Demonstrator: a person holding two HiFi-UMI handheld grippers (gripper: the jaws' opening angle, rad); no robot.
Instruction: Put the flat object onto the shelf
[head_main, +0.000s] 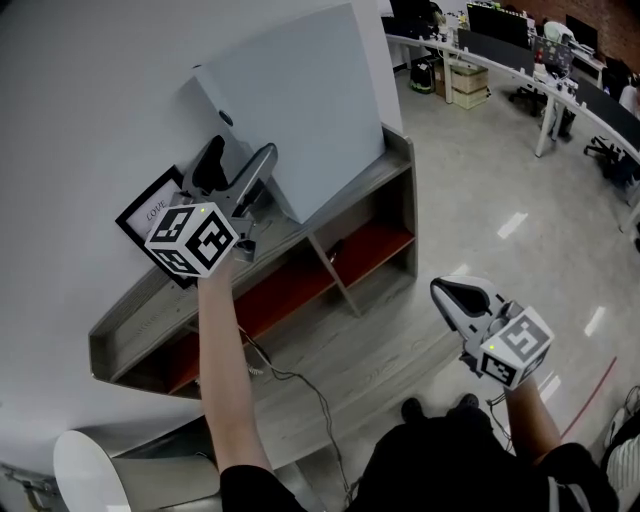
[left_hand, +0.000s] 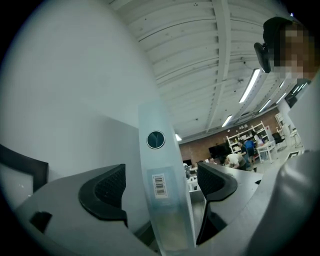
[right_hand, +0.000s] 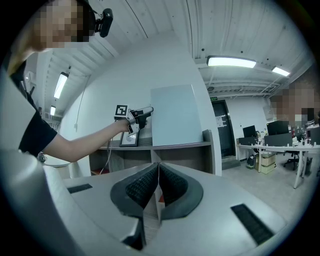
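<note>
Board (head_main: 300, 110) is up on the shelf (head_main: 140, 315) top, standing on its bottom edge with its back against the wall (head_main: 80, 100). A picture frame (head_main: 150, 210) sits just to its left. Broad face looks out into the room. Long axis reads as vertical: a bit taller than wide in the right gripper view. The thin edge nearest the frame, the one with the barcode label, points straight at the left gripper (head_main: 240, 165).

Left gripper: jaws apart, one either side of that edge, board running between them. A sliver of background shows between the board and the right pad (left_hand: 215, 182), so I read it as straddling, not clamped. Left-side contact is harder to call.

Right gripper (head_main: 447, 292): jaws together, nothing in them, low over the floor (head_main: 500, 200), well apart from the shelf. The left one is the only tool near.

Key relation: the board lies dead ahead of the left gripper, edge-on, in line with the jaw gap. My read is that placement looks basically done, and the clean exit is straight back along the board's plane. Sideways drift would put a pad on the face and could tip the board off the wall or nudge it into the frame.
</note>
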